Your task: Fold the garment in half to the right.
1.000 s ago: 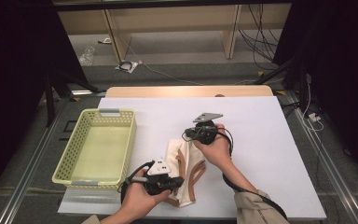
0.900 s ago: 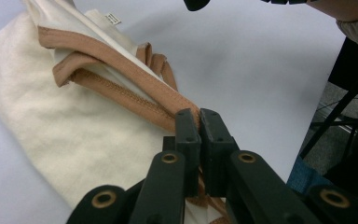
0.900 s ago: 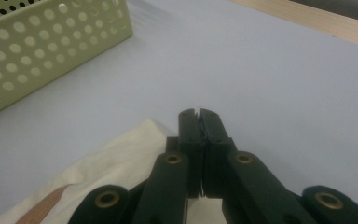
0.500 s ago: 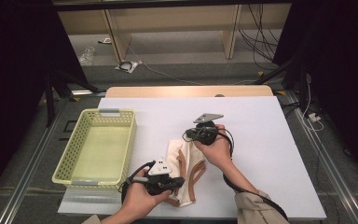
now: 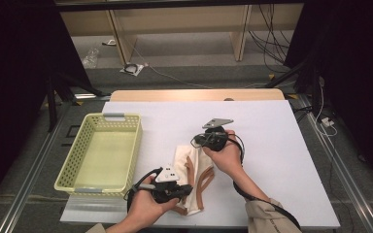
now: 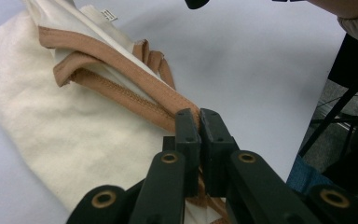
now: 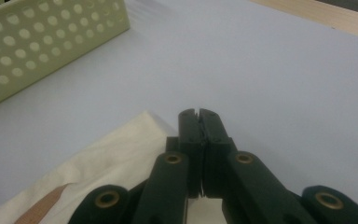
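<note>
A cream cloth bag [image 5: 190,162] with brown straps [image 6: 121,77] lies flat on the white table [image 5: 281,160] near its front edge. My left gripper [image 5: 189,190] is at the bag's near end; in the left gripper view it [image 6: 199,114] is shut on a brown strap, which runs in between the jaws. My right gripper [image 5: 197,141] is over the bag's far corner. In the right gripper view it [image 7: 199,113] is shut, the cream cloth [image 7: 112,158] passes beneath the jaws, and no cloth shows between the tips.
A pale green perforated basket [image 5: 121,145] stands to the left of the bag, and its wall [image 7: 42,42] is close in the right gripper view. The table's right edge [image 6: 324,88] drops to black stands and the floor.
</note>
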A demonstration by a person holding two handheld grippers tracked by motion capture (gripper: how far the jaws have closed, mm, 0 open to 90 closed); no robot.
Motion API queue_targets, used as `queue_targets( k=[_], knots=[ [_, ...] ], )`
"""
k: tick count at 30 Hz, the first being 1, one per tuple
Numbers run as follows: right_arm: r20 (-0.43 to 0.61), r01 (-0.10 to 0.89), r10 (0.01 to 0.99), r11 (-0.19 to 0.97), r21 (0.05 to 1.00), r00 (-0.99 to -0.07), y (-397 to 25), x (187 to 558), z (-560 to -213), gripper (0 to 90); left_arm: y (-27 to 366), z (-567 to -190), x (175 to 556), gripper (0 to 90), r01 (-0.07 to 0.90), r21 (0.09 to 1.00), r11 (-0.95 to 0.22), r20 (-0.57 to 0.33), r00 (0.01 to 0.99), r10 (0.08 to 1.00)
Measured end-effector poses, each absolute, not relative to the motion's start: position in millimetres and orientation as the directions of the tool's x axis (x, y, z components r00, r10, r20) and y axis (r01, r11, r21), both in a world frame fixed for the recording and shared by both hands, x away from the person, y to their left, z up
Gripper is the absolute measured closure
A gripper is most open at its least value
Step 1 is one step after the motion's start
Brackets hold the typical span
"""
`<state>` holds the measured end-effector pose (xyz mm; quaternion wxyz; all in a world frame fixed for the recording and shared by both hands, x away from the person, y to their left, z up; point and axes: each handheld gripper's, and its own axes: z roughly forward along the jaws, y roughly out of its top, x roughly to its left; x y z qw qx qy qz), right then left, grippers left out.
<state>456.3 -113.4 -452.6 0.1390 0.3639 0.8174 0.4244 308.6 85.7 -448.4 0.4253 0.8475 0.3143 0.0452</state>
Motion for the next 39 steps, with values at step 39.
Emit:
queue_targets(
  k=[39],
  knots=[
    [0.082, 0.487, 0.718, 0.379, 0.787, -0.692, -116.8, 456.9, -455.7, 89.5, 79.7, -452.1, 310.2, 86.4, 0.497, 0.739, -0.456, -0.19, 0.802, 0.566]
  ],
)
